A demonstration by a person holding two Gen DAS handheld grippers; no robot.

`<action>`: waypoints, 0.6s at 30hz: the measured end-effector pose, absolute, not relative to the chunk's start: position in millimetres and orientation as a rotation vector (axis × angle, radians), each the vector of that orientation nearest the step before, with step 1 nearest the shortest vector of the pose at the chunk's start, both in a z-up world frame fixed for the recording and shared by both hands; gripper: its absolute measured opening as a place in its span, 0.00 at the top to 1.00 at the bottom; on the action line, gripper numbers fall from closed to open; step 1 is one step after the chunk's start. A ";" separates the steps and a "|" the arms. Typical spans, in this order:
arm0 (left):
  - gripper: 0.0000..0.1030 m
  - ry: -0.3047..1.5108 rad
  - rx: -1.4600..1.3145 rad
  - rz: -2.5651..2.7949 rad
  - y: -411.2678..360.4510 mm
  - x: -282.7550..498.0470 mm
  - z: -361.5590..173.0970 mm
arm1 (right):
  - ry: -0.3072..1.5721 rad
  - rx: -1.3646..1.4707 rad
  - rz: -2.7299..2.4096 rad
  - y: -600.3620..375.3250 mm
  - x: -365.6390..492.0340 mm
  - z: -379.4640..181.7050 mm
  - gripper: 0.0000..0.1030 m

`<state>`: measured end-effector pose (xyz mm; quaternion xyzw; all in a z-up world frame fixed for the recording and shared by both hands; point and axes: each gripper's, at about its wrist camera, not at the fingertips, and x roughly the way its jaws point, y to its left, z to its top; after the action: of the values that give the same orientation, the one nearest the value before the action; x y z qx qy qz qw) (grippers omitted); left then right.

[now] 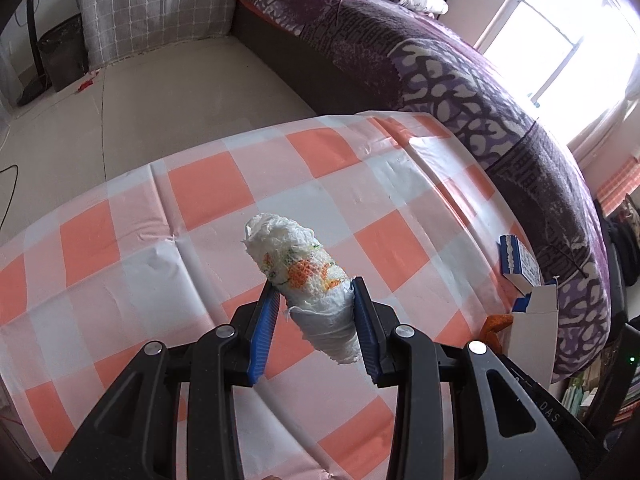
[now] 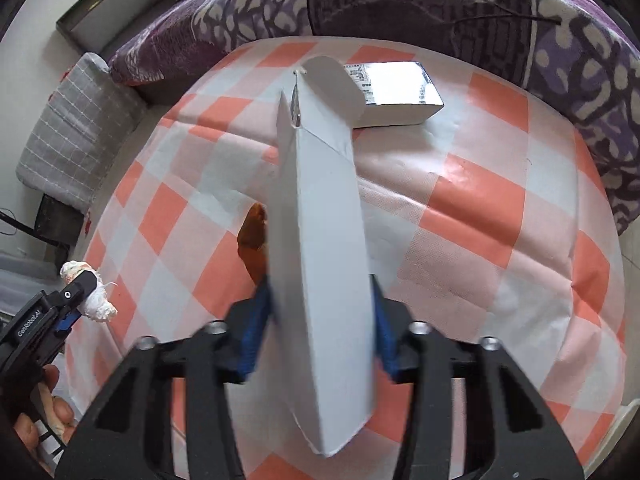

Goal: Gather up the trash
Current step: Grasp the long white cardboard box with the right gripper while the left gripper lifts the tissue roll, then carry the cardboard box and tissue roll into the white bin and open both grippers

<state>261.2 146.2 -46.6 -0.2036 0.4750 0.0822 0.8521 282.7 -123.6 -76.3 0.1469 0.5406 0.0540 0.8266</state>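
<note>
Both claws grip trash above the checkered counter (image 1: 200,184): my left claw (image 1: 316,304) pinches a paper wad (image 1: 300,268), my right claw (image 2: 320,308) an open white box (image 2: 320,216). I'd feed the wad squarely into the box mouth.

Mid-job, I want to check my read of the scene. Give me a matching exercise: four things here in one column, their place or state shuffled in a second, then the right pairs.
Things:
1. crumpled paper towel
2. flattened white carton
3. small blue and white box
4. orange scrap

States:
A. lying on the checked tablecloth, partly hidden by the carton
B. clamped in the left hand-held gripper
C. resting on the table near the purple bedspread
D. clamped in the right hand-held gripper

Pairs: 1-B, 2-D, 3-C, 4-A
</note>
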 end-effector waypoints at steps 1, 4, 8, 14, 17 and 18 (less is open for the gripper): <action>0.64 0.995 -0.430 0.171 147.1 260.3 -45.0 | 1.131 0.305 0.111 -123.1 279.3 -74.5 0.68; 0.64 0.973 -0.424 0.163 146.8 255.7 -36.5 | 1.072 0.293 0.117 -120.4 264.9 -61.6 0.68; 0.64 0.939 -0.406 0.148 144.1 246.2 -21.2 | 0.989 0.301 0.113 -124.0 240.7 -35.1 0.68; 0.64 0.873 -0.387 0.119 138.8 227.9 11.9 | 0.870 0.336 0.096 -141.6 202.8 9.2 0.68; 0.64 0.838 -0.381 0.103 136.0 217.6 30.0 | 0.822 0.354 0.083 -152.4 181.7 27.4 0.68; 0.64 0.829 -0.376 0.098 134.6 214.7 35.0 | 0.806 0.359 0.075 -156.6 175.0 32.7 0.68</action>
<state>214.7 134.6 35.0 -0.1816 0.4004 0.0472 0.8969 175.0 -156.6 32.7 0.1735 0.3901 0.0363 0.9036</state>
